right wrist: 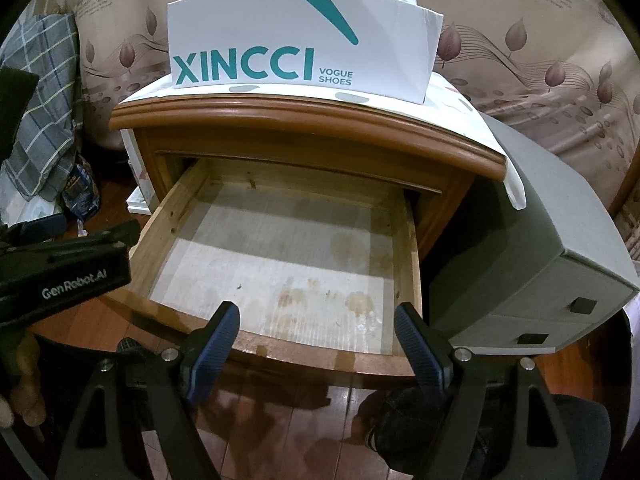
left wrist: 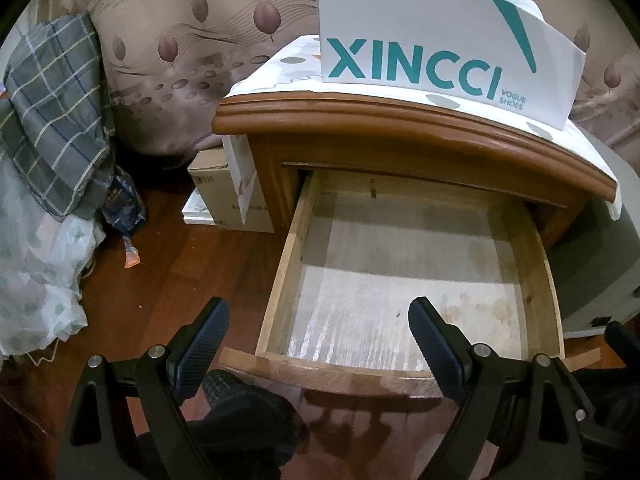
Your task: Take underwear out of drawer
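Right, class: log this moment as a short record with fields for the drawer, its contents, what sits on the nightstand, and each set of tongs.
drawer: pulled out, open
contents: no underwear visible, only a stained liner
nightstand top: white XINCCI shoe box with cloth showing inside
left tongs: open, holding nothing
right tongs: open, holding nothing
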Demonstrator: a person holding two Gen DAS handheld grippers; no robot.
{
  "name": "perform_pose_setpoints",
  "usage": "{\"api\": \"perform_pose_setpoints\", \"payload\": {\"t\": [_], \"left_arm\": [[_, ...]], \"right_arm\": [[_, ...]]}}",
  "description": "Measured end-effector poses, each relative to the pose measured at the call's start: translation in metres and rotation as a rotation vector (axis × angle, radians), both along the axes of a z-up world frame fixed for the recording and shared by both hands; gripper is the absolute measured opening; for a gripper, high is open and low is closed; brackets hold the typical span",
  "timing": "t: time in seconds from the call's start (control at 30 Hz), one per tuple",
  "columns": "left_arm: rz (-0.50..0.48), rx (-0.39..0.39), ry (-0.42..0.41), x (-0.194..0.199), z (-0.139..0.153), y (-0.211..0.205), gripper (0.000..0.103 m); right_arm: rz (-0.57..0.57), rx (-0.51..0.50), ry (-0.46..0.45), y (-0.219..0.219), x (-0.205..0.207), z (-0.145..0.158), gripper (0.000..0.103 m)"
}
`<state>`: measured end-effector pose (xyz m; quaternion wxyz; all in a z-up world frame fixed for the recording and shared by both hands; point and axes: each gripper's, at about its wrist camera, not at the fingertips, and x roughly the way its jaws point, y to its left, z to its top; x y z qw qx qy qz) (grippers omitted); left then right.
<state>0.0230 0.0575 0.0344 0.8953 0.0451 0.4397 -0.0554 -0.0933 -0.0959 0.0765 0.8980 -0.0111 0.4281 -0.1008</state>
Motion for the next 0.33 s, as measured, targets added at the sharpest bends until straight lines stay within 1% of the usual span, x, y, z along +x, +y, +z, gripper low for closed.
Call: {"api": "perform_pose_setpoints", "payload": {"t": [0.07,0.2,0.33], "left_arm": [[-0.011,-0.006,0.008,-0.0006,-0.0011,-0.0005,0.09],[-0.016,0.027,-0.003,-0.0015,-0.0011,-0.0041,0.09],[-0.018,0.024,-0.01,-0.0025,0.0004,-0.0053,0.09]], "right_arm": [[0.0,0.001,-0.002,0.0,-0.0001,0.0001,0.082],[-0.002,0.001,-0.001,0.0001,0.0012,-0.0006,0.082],[0.0,0.0,0.0,-0.0004,0.0013,-0.0005,0.082]]}}
